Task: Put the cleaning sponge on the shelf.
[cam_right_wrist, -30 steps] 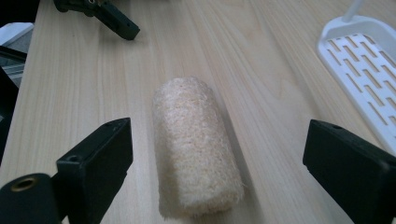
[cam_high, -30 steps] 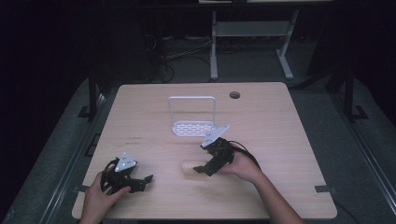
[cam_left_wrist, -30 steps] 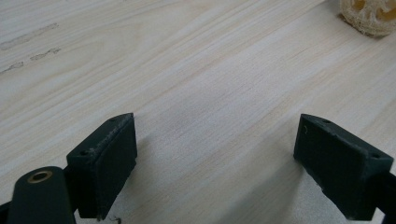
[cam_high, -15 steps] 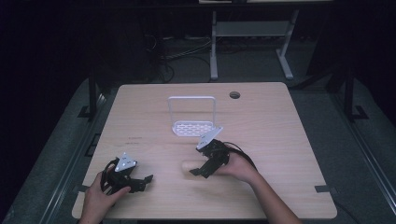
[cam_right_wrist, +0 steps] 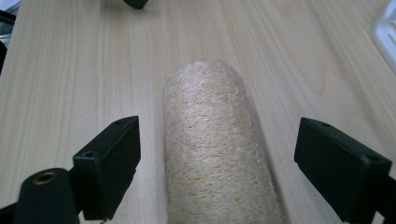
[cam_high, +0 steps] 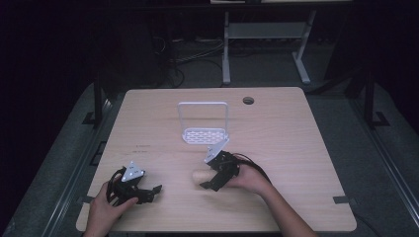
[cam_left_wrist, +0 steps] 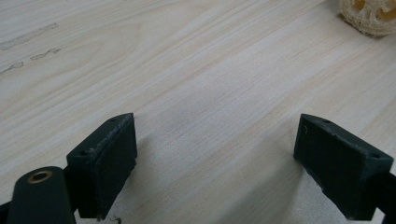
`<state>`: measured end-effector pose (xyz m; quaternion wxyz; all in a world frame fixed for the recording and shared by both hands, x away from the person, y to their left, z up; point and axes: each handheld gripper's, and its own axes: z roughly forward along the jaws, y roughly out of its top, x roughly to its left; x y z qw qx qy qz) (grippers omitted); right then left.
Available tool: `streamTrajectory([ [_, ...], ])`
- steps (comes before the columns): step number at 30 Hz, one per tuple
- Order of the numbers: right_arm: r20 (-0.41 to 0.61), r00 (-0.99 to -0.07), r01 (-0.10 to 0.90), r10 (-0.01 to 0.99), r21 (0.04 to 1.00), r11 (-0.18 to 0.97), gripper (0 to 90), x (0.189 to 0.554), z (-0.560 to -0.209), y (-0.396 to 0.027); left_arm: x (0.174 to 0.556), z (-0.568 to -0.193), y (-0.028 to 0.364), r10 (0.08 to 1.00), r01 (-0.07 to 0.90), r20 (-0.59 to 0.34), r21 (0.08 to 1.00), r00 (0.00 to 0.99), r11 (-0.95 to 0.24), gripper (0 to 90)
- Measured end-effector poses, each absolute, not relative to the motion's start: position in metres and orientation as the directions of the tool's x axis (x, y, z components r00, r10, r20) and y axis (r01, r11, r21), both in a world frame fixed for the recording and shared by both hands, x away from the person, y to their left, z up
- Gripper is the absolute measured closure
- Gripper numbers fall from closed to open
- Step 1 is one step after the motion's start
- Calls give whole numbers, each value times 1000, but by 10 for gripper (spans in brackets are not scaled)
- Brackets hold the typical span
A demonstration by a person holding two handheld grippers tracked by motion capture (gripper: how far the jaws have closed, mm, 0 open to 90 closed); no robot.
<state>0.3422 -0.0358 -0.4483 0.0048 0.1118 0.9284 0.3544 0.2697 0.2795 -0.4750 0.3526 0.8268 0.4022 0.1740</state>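
Right gripper view: right claw closing, pads clear of loofah between; left claw agape over table.

Count, this moment.

Worktop: 1, pale wood grain, with 1 round cable hole near its far edge.

Loofah roll: 1, lying flat on the worktop.

White rack: 1, with 1 perforated base and 1 upright hoop frame.

Tongs: 2 — left tongs and right tongs, each with 2 black jaws. Grey three-cornered plates on top: 2, one per unit.

Hands: 2, one behind each unit.

Metal stand on the floor beyond the worktop: probably 1; the background is too dark to be sure.
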Motion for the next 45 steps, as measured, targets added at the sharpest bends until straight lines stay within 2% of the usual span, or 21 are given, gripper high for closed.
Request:
streamTrajectory([
  [4,72,-975,206,212,653,729,152,342,-451,-35,270,-475,280,788,542,4,723,616,-428,128],
  [10,65,-978,195,201,643,741,229,342,-453,-34,270,-475,280,788,542,4,723,616,-428,128],
  [20,55,-975,198,213,638,744,277,340,-454,-34,270,-475,280,788,542,4,723,616,-428,128],
  [27,53,-975,197,214,642,741,399,340,-454,-34,270,-475,280,788,543,4,723,616,-428,128],
  [45,64,-969,223,238,641,734,407,341,-452,-35,270,-475,279,788,543,4,723,616,-427,127],
])
